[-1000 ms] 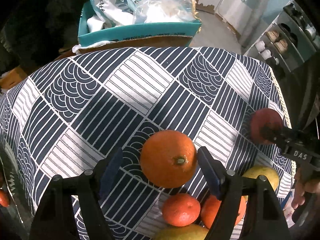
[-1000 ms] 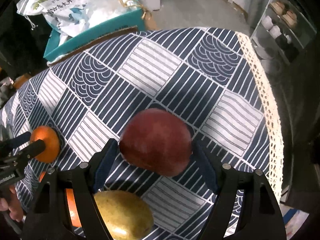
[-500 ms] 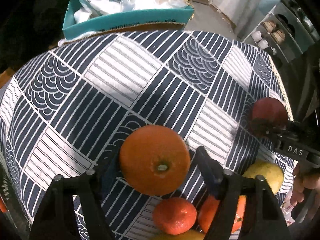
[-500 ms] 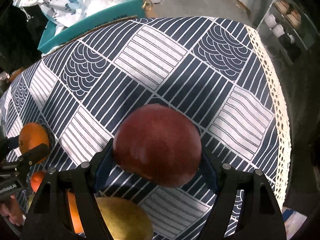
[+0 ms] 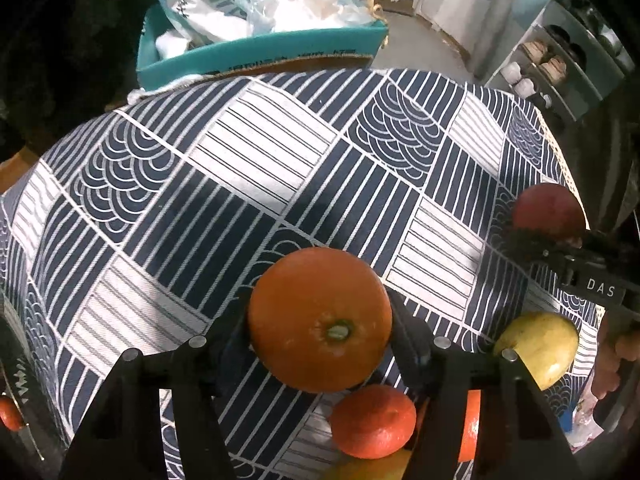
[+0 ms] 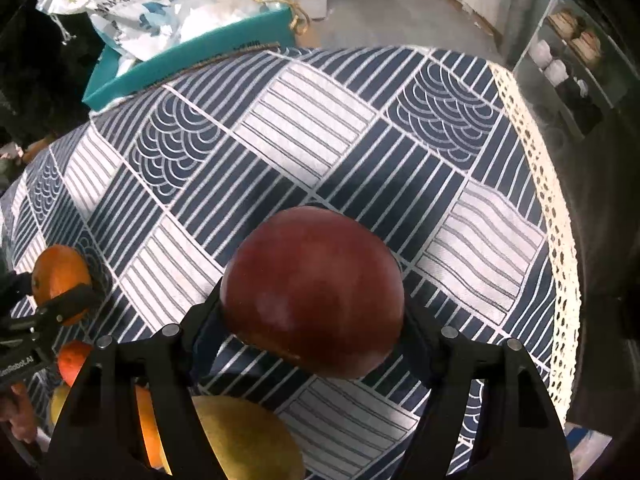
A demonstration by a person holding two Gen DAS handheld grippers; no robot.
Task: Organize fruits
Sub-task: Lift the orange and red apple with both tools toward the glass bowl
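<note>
A home: patterned tablecloth (lace-edged) on the bench, shoe rack with 2 shelves, rice bag in a teal box.

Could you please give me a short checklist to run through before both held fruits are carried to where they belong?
1. Left gripper shut on the orange: ok.
2. Right gripper shut on the red apple: ok.
3. Both fruits lifted off the tablecloth: cannot tell.
4. Loose fruits below the left gripper, a small mandarin and a yellow fruit, out of the way: not ok, they lie close.
5. Destination for the fruit in view: not ok; only a teal box of bags shows beyond the table.
</note>
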